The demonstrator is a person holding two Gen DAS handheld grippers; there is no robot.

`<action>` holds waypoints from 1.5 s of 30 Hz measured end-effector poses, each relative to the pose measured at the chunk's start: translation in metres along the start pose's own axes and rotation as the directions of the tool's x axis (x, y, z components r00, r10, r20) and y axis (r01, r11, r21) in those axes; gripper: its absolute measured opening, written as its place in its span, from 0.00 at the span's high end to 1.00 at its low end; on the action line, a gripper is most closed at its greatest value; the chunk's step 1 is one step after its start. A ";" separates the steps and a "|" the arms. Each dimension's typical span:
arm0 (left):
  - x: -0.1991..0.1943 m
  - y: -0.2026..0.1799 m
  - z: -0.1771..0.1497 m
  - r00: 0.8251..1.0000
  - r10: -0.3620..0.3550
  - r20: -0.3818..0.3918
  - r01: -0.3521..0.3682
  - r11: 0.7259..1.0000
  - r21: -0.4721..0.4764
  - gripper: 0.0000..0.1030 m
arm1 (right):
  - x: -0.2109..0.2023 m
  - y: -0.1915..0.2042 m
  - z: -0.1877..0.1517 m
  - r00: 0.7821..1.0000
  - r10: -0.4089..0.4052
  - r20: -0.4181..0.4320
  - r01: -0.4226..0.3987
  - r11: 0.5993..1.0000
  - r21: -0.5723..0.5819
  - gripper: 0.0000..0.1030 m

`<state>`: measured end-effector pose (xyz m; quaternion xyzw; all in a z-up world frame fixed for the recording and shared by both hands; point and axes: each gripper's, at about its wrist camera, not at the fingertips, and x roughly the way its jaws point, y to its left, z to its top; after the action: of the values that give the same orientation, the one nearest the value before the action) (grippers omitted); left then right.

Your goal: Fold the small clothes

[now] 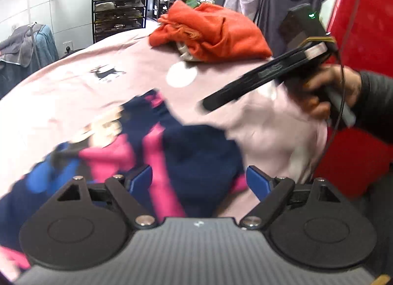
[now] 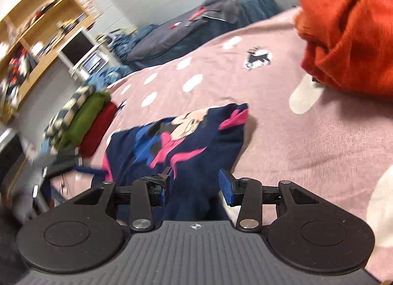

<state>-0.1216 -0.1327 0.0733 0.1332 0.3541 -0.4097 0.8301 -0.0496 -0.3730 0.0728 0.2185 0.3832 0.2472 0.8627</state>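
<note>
A small navy garment (image 1: 196, 147) with pink and blue cartoon print lies on the pink bedspread (image 1: 73, 88). It also shows in the right wrist view (image 2: 181, 137), partly folded. My left gripper (image 1: 199, 179) is open, its blue pads on either side of the garment's near part. My right gripper (image 2: 194, 184) is open over the garment's near edge; from the left wrist view it is seen from the side (image 1: 245, 88), held above the bed to the right. Both views are blurred.
A crumpled orange garment (image 1: 211, 32) lies at the far side of the bed, also seen in the right wrist view (image 2: 348, 29). A stack of folded clothes (image 2: 81, 120), striped, green and red, sits at the bed's left edge. A red cabinet (image 1: 363, 39) stands at the right.
</note>
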 end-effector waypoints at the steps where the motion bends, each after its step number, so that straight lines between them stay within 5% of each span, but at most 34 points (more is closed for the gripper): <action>1: 0.012 -0.010 0.003 1.000 -0.011 -0.026 0.012 1.000 0.022 0.18 | 0.005 -0.004 0.001 1.000 0.008 -0.007 -0.008 1.000 0.018 0.28; 7: 0.059 -0.065 0.001 0.992 0.104 -0.066 -0.088 0.973 0.213 0.17 | 0.012 -0.010 -0.002 1.000 -0.002 -0.004 0.003 0.999 0.038 0.27; 10: 0.084 -0.073 -0.002 0.975 0.212 -0.063 -0.195 0.958 0.208 0.17 | 0.014 -0.013 -0.006 1.000 -0.003 -0.005 0.003 0.999 0.041 0.27; 13: 0.102 -0.071 -0.003 0.935 0.352 -0.052 -0.337 0.924 0.182 0.16 | 0.016 -0.012 -0.011 1.000 -0.006 -0.011 0.006 1.000 0.030 0.26; 16: 0.108 -0.064 -0.009 0.930 0.366 -0.044 -0.354 0.920 0.171 0.16 | 0.017 -0.015 -0.012 1.000 -0.002 0.002 0.002 0.999 0.042 0.26; 20: 0.106 -0.082 -0.011 0.939 0.343 -0.025 -0.327 0.914 0.240 0.59 | 0.025 -0.026 -0.004 0.999 -0.027 0.040 0.024 0.996 0.082 0.09; 22: 0.104 -0.080 -0.013 0.941 0.338 -0.022 -0.324 0.918 0.226 0.63 | 0.035 -0.032 0.004 0.999 -0.016 0.038 0.012 0.994 0.105 0.06; 25: 0.092 -0.048 -0.011 0.954 0.295 -0.046 -0.294 0.955 0.043 0.75 | 0.055 -0.035 0.013 1.000 0.000 0.007 0.000 0.995 0.104 0.06; 28: 0.088 -0.015 -0.015 0.963 0.259 -0.069 -0.266 0.957 -0.118 0.79 | 0.070 -0.032 0.019 1.000 0.004 0.013 -0.005 0.996 0.085 0.07; 29: 0.086 -0.008 -0.017 0.966 0.252 -0.064 -0.259 0.954 -0.150 0.81 | 0.074 -0.031 0.021 1.000 0.003 0.008 -0.003 0.997 0.080 0.10; 31: 0.081 0.000 -0.020 0.972 0.228 -0.051 -0.233 0.952 -0.196 0.83 | 0.081 -0.029 0.023 1.000 -0.010 -0.014 0.011 0.997 0.079 0.45; 32: 0.079 0.003 -0.021 0.976 0.213 -0.047 -0.218 0.951 -0.217 0.84 | 0.086 -0.029 0.023 0.999 -0.004 -0.038 0.008 0.996 0.088 0.74; 33: 0.075 0.008 -0.022 0.981 0.190 -0.041 -0.195 0.949 -0.250 0.85 | 0.089 -0.030 0.023 0.999 0.000 -0.047 0.005 0.995 0.104 0.79; 38: 0.024 0.056 -0.033 0.998 0.059 0.035 -0.033 0.864 -0.502 0.86 | 0.077 -0.004 0.037 0.999 0.048 0.014 -0.049 0.993 0.106 0.85; 42: -0.040 0.098 -0.057 0.987 0.132 0.090 -0.055 0.808 -0.587 0.86 | 0.086 0.051 0.060 0.986 0.166 0.018 -0.166 0.985 0.043 0.85; 45: -0.074 0.132 -0.078 0.986 0.154 0.059 -0.081 0.766 -0.638 0.86 | 0.117 0.096 0.073 0.973 0.227 -0.044 -0.228 0.974 -0.010 0.86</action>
<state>-0.0874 0.0329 0.0603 -0.1541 0.4171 -0.2205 0.8682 0.0500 -0.2420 0.1078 0.2492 0.3722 0.3519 0.8219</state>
